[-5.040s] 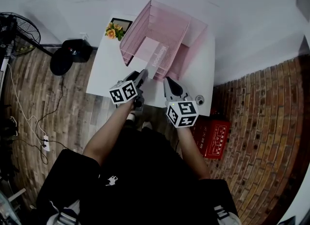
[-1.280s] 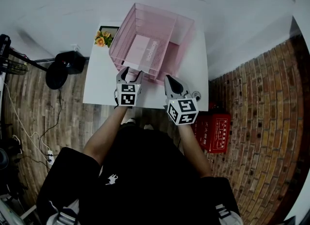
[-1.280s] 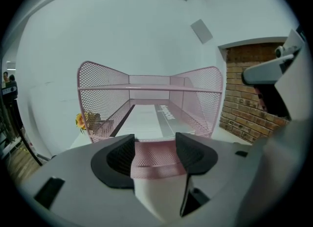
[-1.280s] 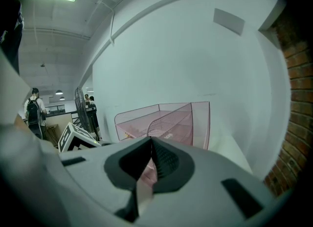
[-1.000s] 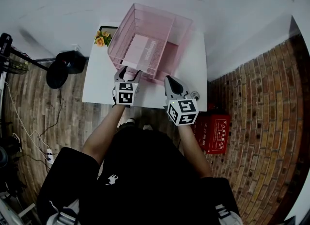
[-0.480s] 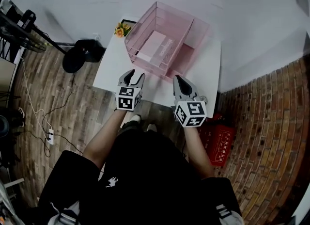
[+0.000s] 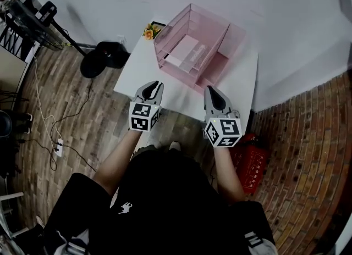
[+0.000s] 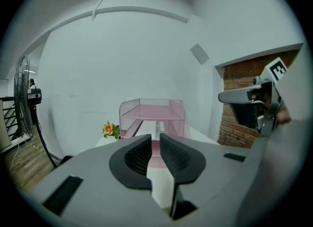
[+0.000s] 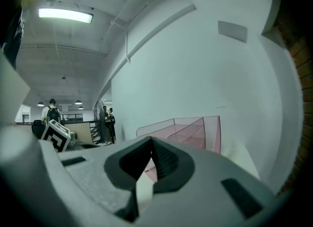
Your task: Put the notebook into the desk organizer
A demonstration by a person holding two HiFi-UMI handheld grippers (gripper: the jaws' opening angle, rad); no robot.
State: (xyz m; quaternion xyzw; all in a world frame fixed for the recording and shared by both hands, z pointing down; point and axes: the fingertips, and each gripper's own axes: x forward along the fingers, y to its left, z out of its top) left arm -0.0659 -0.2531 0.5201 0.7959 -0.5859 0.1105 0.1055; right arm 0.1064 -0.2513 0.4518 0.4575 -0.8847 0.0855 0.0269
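The pink mesh desk organizer [image 7: 212,39] stands on the white table [image 7: 137,75], and the pale pink notebook [image 7: 187,55] lies flat inside its left tray. Both grippers hover at the table's near edge, apart from the organizer. My left gripper [image 7: 156,84] holds nothing; its jaws are closing, with a narrow gap left between them [image 8: 155,138]. My right gripper [image 7: 212,90] is shut and empty, its tips meeting [image 9: 150,142]. The organizer [image 8: 151,116] is straight ahead in the left gripper view and right of centre [image 9: 195,128] in the right gripper view.
A small yellow flower [image 7: 149,30] sits at the table's far left corner, beside the organizer. A black fan base [image 7: 104,59] stands on the wood floor to the left. A red box [image 7: 254,160] lies on the floor at the right, near the brick wall.
Both grippers have drawn back from the organizer's front to the table's near edge. The left jaws have narrowed from wide apart to a slim gap. The notebook stays in the tray.
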